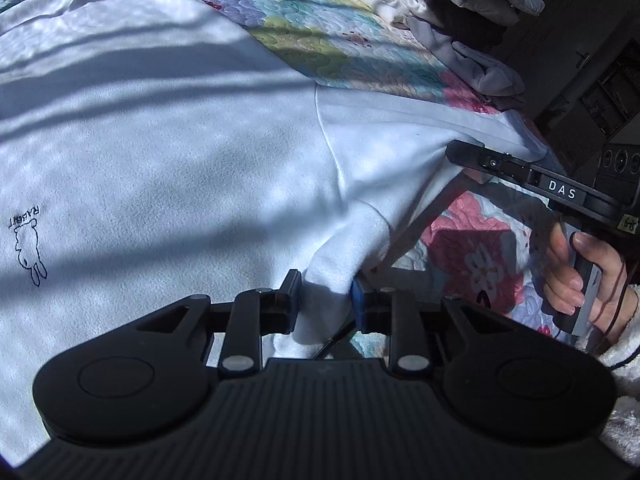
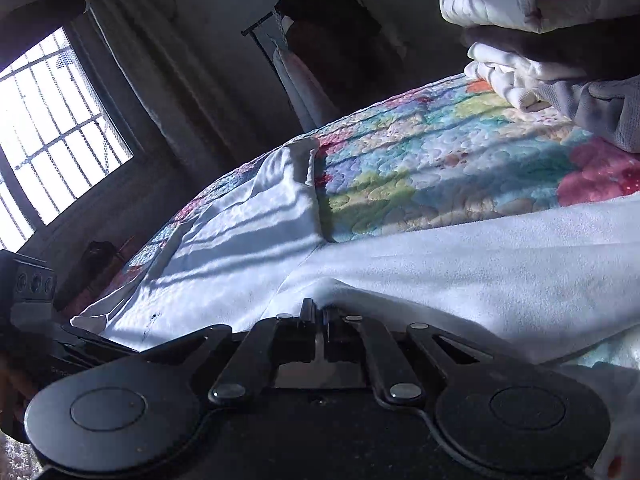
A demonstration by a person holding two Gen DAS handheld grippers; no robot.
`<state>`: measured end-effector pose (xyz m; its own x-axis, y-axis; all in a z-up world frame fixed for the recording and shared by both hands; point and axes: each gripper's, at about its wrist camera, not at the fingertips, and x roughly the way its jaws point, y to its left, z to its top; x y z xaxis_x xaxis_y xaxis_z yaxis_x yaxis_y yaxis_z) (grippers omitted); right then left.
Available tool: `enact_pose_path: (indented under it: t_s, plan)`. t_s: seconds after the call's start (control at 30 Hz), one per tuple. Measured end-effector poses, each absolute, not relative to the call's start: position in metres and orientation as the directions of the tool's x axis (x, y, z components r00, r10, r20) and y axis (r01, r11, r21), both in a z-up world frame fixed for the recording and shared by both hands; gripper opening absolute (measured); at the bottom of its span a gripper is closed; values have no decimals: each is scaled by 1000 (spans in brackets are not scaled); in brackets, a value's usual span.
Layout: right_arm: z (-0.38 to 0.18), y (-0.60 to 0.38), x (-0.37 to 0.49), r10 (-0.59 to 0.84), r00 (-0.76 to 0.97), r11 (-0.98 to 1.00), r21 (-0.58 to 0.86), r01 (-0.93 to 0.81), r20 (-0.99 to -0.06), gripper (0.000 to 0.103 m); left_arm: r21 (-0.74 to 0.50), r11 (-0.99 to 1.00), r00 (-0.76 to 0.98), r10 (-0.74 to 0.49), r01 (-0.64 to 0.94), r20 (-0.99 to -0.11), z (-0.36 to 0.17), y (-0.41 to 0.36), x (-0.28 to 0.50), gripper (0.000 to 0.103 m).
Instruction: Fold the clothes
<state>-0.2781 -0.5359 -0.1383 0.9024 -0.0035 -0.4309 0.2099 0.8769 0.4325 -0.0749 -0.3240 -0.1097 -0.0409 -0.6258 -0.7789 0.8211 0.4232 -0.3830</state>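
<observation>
A white sweatshirt (image 1: 168, 152) lies spread on a bed and fills the left and centre of the left wrist view; its left part is cut off by the frame edge. At the left edge there is a small line drawing of a rabbit (image 1: 29, 249) with a word above it, seen upside down.

At the lower centre of this view a fold of the white cloth stands between the fingers of the left gripper (image 1: 325, 300). The fingers are partly apart with the cloth between them, and I cannot tell if they press it.

At the right of the same view the right gripper (image 1: 464, 156) reaches onto the edge of the sweatshirt, and the right hand (image 1: 576, 276) holds its handle. In the right wrist view the fingers of this gripper (image 2: 318, 312) are closed together on a raised ridge of the sweatshirt (image 2: 460, 264) at the lower centre. One sleeve (image 2: 276, 200) stretches to the upper middle of that frame.

Under the sweatshirt lies a colourful quilt (image 1: 320, 40) with a flower pattern. In the upper right of both views folded pale clothes (image 2: 540, 72) are stacked on it, partly cut off. A barred window (image 2: 56, 128) shines at the left of the right wrist view; the room around it is too dark to make out.
</observation>
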Motion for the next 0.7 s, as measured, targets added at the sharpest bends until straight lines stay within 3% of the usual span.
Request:
enact_pose_path:
  t_s: [0.07,0.13,0.27,0.43,0.6,0.63,0.7]
  plan:
    - [-125,-541,-285,-42,894,903,366,225,-446,4,-380,377,-77,-618,845,-782,-107,-331,-85,27]
    - [-118,-543,-287,-69,873,923,300,239,-483,2,-351,349,-82,-598,869,-797,-108,-339,-95,38]
    - [-136,-538,-278,-122,793,947,168,273,-596,2,-279,347,-52,-540,895,-840,-121,-349,-108,39]
    - [-165,-539,-279,-244,678,933,24,360,-693,0,-321,418,-64,-524,850,-850,-122,-344,-98,39]
    - [-149,-550,-292,-219,669,921,77,383,-710,1,-387,488,-76,-542,783,-837,-125,-339,-84,39]
    - [-145,-549,-294,-200,676,919,104,381,-709,9,-391,499,-73,-544,773,-836,-123,-338,-83,39]
    - [-128,-540,-295,-140,713,925,167,342,-687,11,-390,520,-62,-539,760,-840,-118,-332,-82,43]
